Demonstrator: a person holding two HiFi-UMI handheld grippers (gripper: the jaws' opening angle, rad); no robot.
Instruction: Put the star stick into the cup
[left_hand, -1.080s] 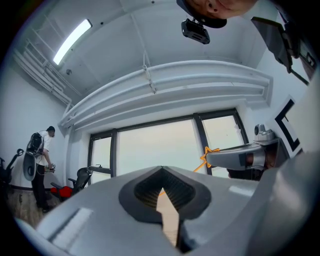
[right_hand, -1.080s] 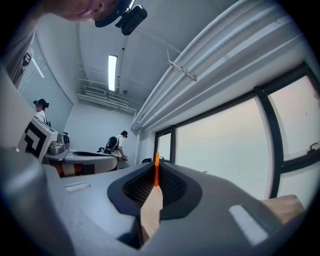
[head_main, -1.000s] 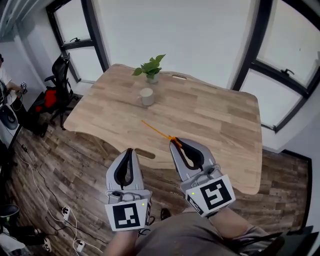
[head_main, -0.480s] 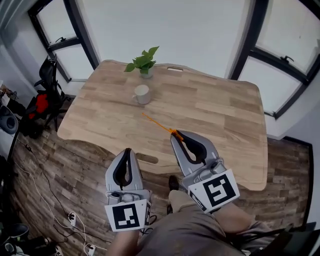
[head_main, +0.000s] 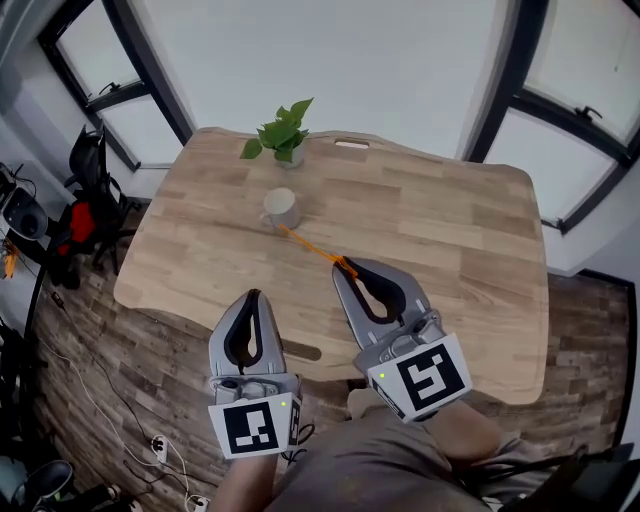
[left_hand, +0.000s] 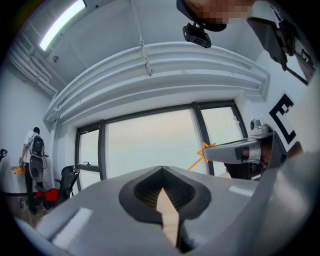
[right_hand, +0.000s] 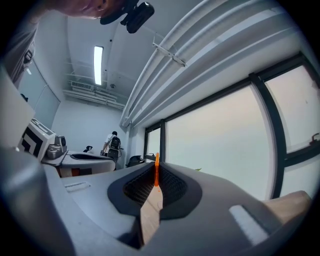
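Broadly, the wooden desk (head_main: 440, 230) fills the middle of the head view, with wood flooring (head_main: 120, 350) around it and dark-framed windows (head_main: 560, 120) behind.

Both tools hang over the desk's near edge. The left tool (head_main: 251, 300) is nearer the person, and its jaws are pressed together with nothing between them, as the left gripper view shows (left_hand: 161, 171). The right tool (head_main: 344, 268) reaches further over the desk, just beside the left one. Its jaws are closed and pinch the star stick (head_main: 310, 247) at their tips. The right gripper view shows the orange stick (right_hand: 157, 172) standing in the seam of the closed jaws.

A potted plant (head_main: 278, 135) stands near the desk's far edge. The pale cup (head_main: 281, 208) stands upright just in front of it.

From the left gripper view the stick's star end (left_hand: 204, 151) sits right at the right tool's tips. The thin shaft slants away toward the cup, and its far end appears just beside the cup's base. Whether it touches the cup cannot be told.
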